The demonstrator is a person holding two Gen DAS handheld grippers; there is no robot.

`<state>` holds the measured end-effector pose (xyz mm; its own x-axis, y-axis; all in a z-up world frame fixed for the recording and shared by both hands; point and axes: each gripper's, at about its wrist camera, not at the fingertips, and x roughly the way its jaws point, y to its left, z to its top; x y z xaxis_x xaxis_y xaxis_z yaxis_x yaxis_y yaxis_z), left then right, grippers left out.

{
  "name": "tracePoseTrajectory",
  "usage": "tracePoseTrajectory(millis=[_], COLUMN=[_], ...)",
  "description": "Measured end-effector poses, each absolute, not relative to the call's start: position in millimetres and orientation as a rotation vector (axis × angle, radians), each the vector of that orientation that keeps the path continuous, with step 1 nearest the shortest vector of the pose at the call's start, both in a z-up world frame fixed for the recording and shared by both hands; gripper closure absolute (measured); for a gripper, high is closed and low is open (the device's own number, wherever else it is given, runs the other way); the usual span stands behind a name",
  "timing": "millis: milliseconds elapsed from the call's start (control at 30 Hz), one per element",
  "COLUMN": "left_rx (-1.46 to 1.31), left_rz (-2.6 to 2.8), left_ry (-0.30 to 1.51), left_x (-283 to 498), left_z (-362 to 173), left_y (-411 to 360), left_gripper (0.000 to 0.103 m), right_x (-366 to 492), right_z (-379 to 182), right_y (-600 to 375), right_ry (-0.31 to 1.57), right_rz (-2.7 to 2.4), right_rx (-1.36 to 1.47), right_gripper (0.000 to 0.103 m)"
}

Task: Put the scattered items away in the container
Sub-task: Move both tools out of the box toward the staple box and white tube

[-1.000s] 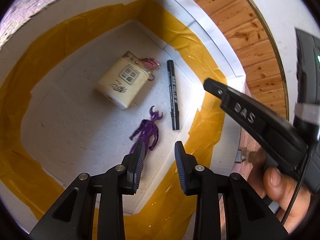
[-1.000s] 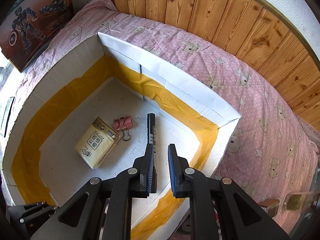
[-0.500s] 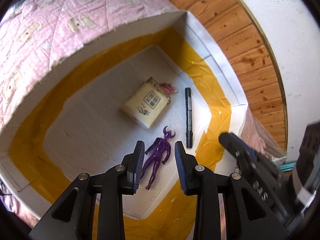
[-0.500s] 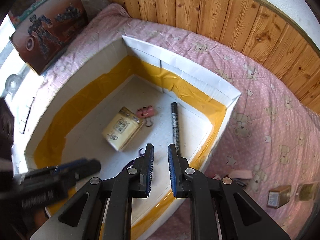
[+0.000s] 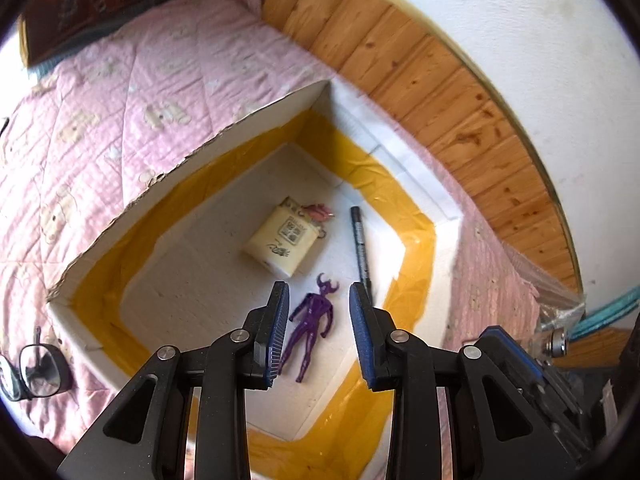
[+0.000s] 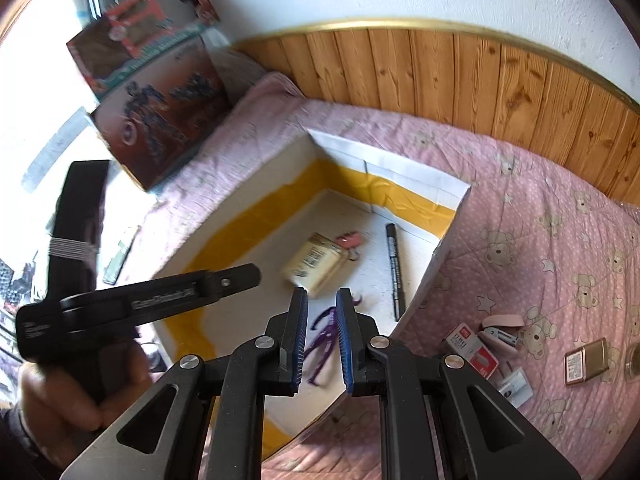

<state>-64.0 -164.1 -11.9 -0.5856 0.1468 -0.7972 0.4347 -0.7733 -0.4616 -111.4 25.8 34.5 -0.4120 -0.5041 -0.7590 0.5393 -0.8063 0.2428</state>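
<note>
A white box (image 5: 256, 120) with yellow tape inside stands on a pink bedspread; it also shows in the right wrist view (image 6: 440, 248). In it lie a cream packet (image 5: 282, 240), a pink clip (image 5: 318, 211), a black marker (image 5: 361, 246) and a purple figure (image 5: 310, 326). The packet (image 6: 316, 262), marker (image 6: 394, 268) and figure (image 6: 324, 334) also show from the right. My left gripper (image 5: 319, 320) is open and empty high above the figure. My right gripper (image 6: 322, 330) is open by a narrow gap, empty, above the box.
Outside the box on the bedspread lie a pink stapler (image 6: 502, 330), a red-and-white staple box (image 6: 472, 350), a card (image 6: 514, 386) and a gold tin (image 6: 586, 366). Glasses (image 5: 34, 368) lie left of the box. A toy carton (image 6: 160, 108) stands at the bed's head. Wood panelling (image 5: 440, 92) backs the bed.
Both grippers have risen and drawn back from the box, so more of the bedspread shows. The purple figure stays on the box floor. The right gripper's gap is slightly wider.
</note>
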Motion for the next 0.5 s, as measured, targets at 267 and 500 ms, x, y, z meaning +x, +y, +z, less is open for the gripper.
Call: tracePoseTrajectory(millis=[267, 500], left_rx=[1.141, 1.022], left_rz=[-2.729, -2.982], left_ry=[0.684, 0.459], left_x=[-34.2, -12.5], left_z=[24.2, 43.7], left_y=[-121.2, -65.4], left_gripper=[0.070, 0.070], right_x=[-61.1, -19.0], right_z=[53.9, 53.3], right_y=[59.5, 99.2], right_ry=[-0.025, -0.040], right_rz=[-2.313, -2.428], right_rx=[0.975, 0.827], right_gripper=[0.086, 0.078])
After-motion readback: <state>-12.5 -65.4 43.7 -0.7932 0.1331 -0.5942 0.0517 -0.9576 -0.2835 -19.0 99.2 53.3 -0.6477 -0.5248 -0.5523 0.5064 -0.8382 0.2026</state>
